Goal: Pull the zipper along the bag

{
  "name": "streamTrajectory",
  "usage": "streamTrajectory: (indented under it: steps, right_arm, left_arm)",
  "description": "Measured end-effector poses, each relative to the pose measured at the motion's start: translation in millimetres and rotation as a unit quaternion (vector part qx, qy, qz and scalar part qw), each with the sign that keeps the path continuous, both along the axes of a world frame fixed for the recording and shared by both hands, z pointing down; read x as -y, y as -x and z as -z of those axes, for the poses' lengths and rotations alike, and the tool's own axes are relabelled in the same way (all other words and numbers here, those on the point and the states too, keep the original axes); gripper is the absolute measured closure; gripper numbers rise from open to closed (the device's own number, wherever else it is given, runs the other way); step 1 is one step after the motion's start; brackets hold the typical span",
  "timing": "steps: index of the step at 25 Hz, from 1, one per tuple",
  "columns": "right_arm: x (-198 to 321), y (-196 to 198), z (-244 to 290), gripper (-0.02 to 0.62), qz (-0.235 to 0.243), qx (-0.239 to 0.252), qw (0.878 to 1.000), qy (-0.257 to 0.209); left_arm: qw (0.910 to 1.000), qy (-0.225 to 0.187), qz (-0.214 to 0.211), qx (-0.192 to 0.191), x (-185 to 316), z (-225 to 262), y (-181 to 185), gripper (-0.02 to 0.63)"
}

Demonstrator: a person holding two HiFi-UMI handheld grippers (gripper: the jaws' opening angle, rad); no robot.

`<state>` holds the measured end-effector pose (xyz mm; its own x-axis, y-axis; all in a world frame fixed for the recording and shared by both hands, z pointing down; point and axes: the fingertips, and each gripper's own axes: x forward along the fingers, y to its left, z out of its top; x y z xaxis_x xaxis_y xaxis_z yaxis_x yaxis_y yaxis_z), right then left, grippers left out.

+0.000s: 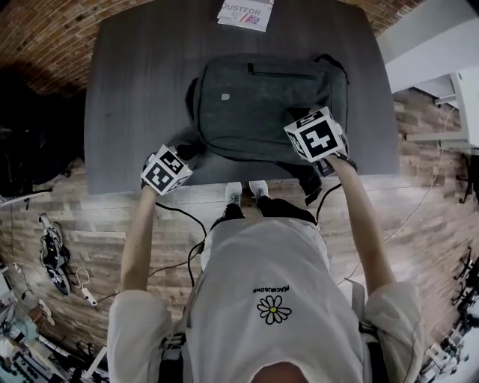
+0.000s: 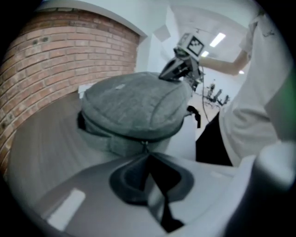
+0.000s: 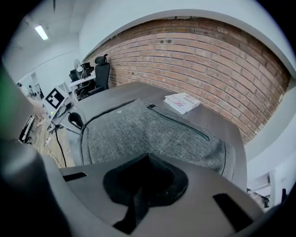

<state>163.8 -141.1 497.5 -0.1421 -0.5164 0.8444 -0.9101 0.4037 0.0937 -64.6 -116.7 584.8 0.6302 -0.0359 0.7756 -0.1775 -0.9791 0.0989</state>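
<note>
On the desk (image 1: pixel 127 90) the grey bag (image 1: pixel 262 105) lies flat, the left tool (image 2: pixel 147 155) pinched shut on the zipper pull (image 2: pixel 144 147) at its near left corner, the closed right tool (image 3: pixel 147 156) steadying the near right corner, so most of the run probably remains.

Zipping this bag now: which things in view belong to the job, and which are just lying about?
Job:
bag
zipper pull
left hand-held gripper, shut on the zipper pull
right hand-held gripper, shut, over the bag

Lying about:
booklet
office chair
</note>
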Motion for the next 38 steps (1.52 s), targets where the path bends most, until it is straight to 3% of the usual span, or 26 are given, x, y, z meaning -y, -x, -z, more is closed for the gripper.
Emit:
streamTrajectory:
  steps: [2, 7, 13, 19, 23, 27, 29, 30, 32, 34, 36, 38]
  right_arm:
    - [0, 0, -1, 0.595, 0.0, -0.004, 1.0, 0.001]
    - [1, -2, -2, 0.595, -0.002, -0.006, 1.0, -0.001]
    - [6, -3, -1, 0.595, -0.004, 0.014, 1.0, 0.004]
    - [7, -2, -1, 0.595, -0.001, 0.017, 1.0, 0.003]
    - [6, -2, -1, 0.595, 0.0, 0.024, 1.0, 0.005]
    - [5, -3, 0, 0.595, 0.002, 0.024, 1.0, 0.002]
    - [4, -3, 0, 0.595, 0.001, 0.027, 1.0, 0.001]
    - [4, -3, 0, 0.595, -0.001, 0.028, 1.0, 0.002]
    - [5, -2, 0, 0.595, -0.004, 0.032, 0.999, 0.004]
    - [7, 0, 0, 0.595, -0.005, 0.037, 0.999, 0.005]
    - [7, 1, -1, 0.595, -0.005, 0.044, 0.999, 0.006]
    - [7, 0, 0, 0.594, -0.006, 0.05, 0.999, 0.007]
  left_arm:
    - [0.9995, 0.022, -0.02, -0.013, -32, -2, -13, 0.6]
    - [0.997, 0.054, -0.001, -0.055, -72, 1, -54, 0.588]
    - [0.9986, 0.03, -0.013, -0.042, -77, 1, -78, 0.586]
    - [0.9979, 0.038, 0.002, -0.052, -84, 0, -99, 0.583]
    - [0.9986, 0.024, -0.016, -0.044, -90, 0, -113, 0.577]
    - [0.9977, 0.046, -0.015, -0.047, -99, 0, -124, 0.57]
    - [0.9956, 0.05, -0.044, -0.066, -112, 3, -143, 0.565]
    - [0.9925, 0.05, -0.077, -0.081, -126, 7, -158, 0.609]
    - [0.9814, 0.04, -0.157, -0.103, -165, 18, -202, 0.609]
    - [0.9704, 0.033, -0.205, -0.122, -202, 33, -243, 0.607]
    - [0.9663, 0.042, -0.213, -0.138, -217, 43, -261, 0.607]
    - [0.9713, 0.037, -0.189, -0.14, -207, 42, -259, 0.607]
